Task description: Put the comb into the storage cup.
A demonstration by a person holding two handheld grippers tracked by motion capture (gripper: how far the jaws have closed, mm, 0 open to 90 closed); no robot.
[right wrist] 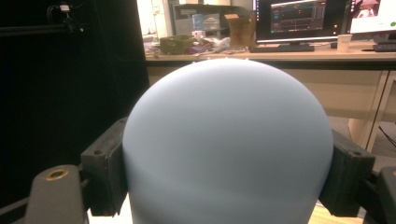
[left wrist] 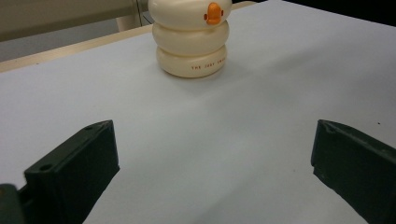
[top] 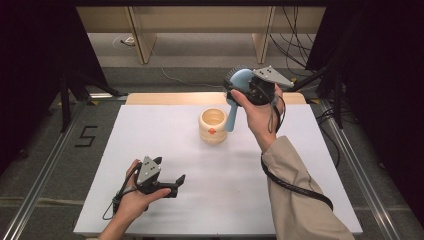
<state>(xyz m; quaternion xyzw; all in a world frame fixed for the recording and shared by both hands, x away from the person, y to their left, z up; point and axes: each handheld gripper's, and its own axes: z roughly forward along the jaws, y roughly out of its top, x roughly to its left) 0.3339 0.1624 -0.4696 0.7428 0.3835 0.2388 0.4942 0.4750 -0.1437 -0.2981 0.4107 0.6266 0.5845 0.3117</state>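
Observation:
My right gripper (top: 241,89) is raised over the far side of the white table (top: 225,195) and is shut on the rounded head of a blue brush (top: 240,79). The brush's handle hangs down beside a cream ringed pot (top: 213,126) with an orange knob. In the right gripper view the blue brush head (right wrist: 229,135) sits clamped between the black fingers (right wrist: 105,172). My left gripper (top: 170,170) rests low at the table's front left, open and holding nothing. In the left gripper view that left gripper (left wrist: 215,163) faces the cream pot (left wrist: 192,39), which stands well ahead of it.
A wooden strip (top: 165,98) edges the table's far side. Beyond it stand wooden desk legs (top: 141,37) and loose cables (top: 295,45) lie on the floor. Metal rails (top: 45,170) run along both sides. A desk with monitors (right wrist: 299,21) is far behind.

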